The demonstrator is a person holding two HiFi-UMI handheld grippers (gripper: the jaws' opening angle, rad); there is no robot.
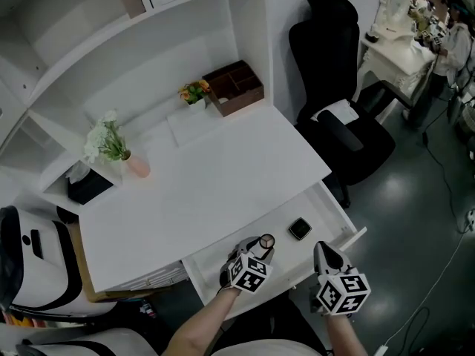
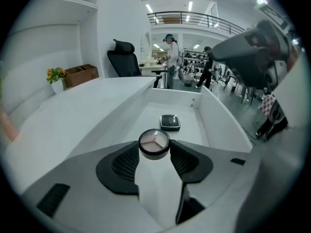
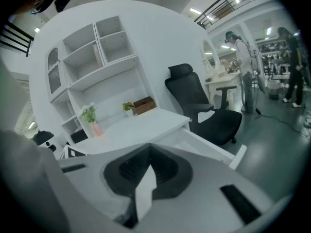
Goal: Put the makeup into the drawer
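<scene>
The left gripper [image 2: 154, 147] clamps a round black-rimmed compact [image 2: 154, 142] of three beige wedges; right gripper [image 3: 149, 147] closed

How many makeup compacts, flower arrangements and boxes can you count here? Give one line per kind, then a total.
Makeup compacts: 2 (round compact, square compact)
Flower arrangements: 2 (white flowers, orange flowers)
Boxes: 2 (brown box, black box)
Total: 6

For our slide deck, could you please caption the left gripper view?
Left gripper holds a round compact over the open drawer, where a square black compact lies.
</scene>
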